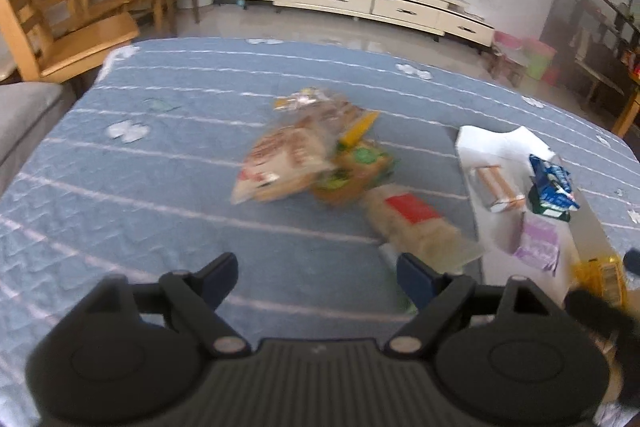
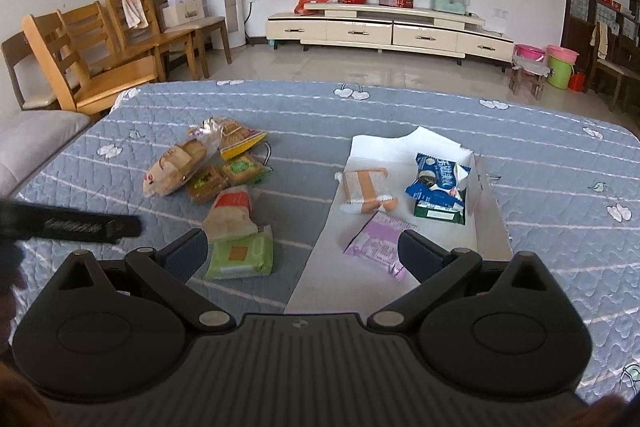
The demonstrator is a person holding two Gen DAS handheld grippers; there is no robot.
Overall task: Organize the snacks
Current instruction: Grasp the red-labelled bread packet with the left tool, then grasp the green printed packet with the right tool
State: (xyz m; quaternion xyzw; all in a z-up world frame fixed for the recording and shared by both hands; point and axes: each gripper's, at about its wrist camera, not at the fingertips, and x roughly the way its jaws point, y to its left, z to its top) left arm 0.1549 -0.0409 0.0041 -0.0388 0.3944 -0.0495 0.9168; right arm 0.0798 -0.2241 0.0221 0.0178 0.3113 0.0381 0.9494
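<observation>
now you're holding both the left gripper (image 1: pixel 318 277) and right gripper (image 2: pixel 303 251) wide open, gripping nothing; the red-label packet (image 1: pixel 416 227) is lying lengthwise away from you, blurred.

A loose heap of snacks is lying on the blue quilted cloth: a clear bag of bread rolls (image 2: pixel 176 167), two square green-labelled biscuit packs (image 2: pixel 226 177) touching it, a long red-labelled cracker pack (image 2: pixel 232 213) and a light green packet (image 2: pixel 240 257) just beside that. To the right, a shallow white box (image 2: pixel 486 227) is lying open, holding a clear-wrapped orange wafer pack (image 2: pixel 366 191), a blue packet (image 2: pixel 438 181) resting on a dark green one (image 2: pixel 438 213), and a flat lilac packet (image 2: pixel 378 247) nearest the cameras.
</observation>
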